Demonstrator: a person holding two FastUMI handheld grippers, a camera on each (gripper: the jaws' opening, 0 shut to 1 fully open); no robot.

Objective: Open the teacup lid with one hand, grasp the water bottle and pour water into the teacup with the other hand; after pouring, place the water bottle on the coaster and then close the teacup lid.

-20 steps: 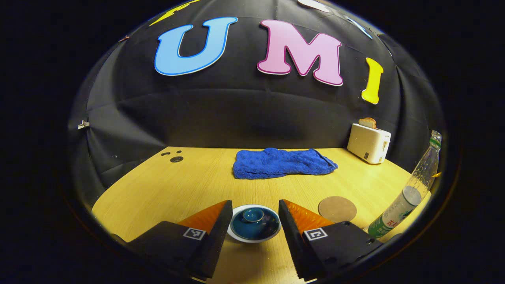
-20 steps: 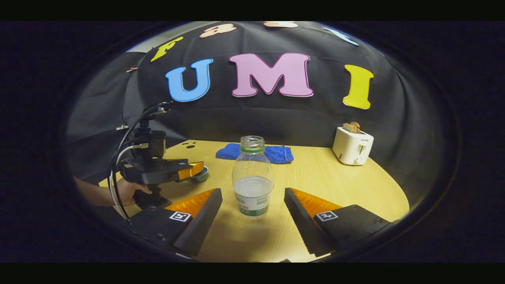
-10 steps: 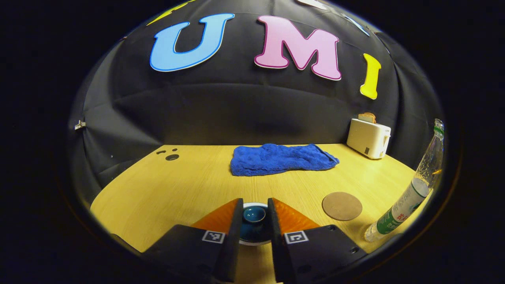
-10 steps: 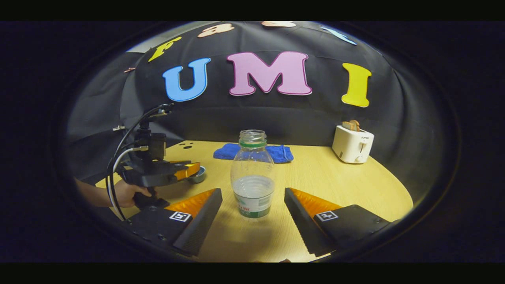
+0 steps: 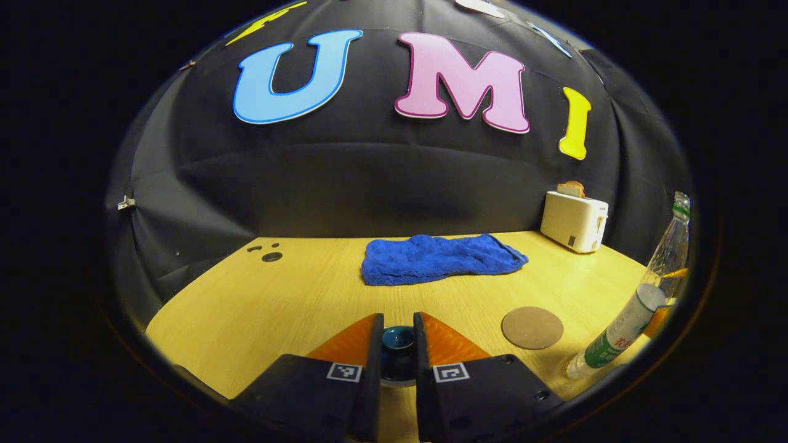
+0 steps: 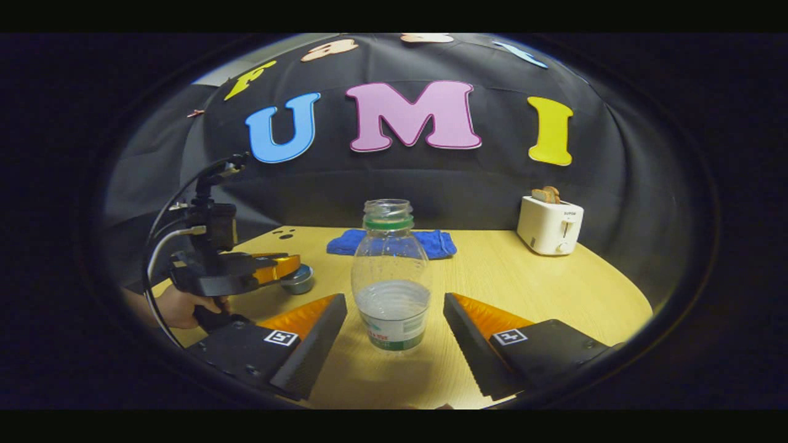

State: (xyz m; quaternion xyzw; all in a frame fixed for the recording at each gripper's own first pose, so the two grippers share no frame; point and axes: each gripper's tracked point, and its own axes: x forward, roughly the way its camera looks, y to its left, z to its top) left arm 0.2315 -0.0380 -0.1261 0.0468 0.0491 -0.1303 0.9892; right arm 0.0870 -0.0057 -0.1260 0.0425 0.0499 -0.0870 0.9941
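The dark teal teacup lid [image 5: 397,344] sits low in the left gripper view, and my left gripper [image 5: 398,326] is shut on its round knob. In the right gripper view that gripper [image 6: 274,269] hovers over the teacup [image 6: 300,280], held by a hand [image 6: 178,306]. The uncapped clear water bottle [image 6: 390,280], part full, stands upright between the fingers of my right gripper [image 6: 395,303], which is open and not touching it. The bottle [image 5: 640,304] also appears at the far right of the left gripper view, near the round brown coaster [image 5: 532,328].
A blue towel [image 5: 440,258] lies at the back of the wooden table [image 5: 258,301]. A white toaster [image 5: 572,220] with toast stands at the back right. Small dark holes [image 5: 271,255] mark the table's back left.
My left gripper went from wide open around the lid to shut on its knob. The bottle has grown larger between the right gripper's fingers as that gripper moved closer.
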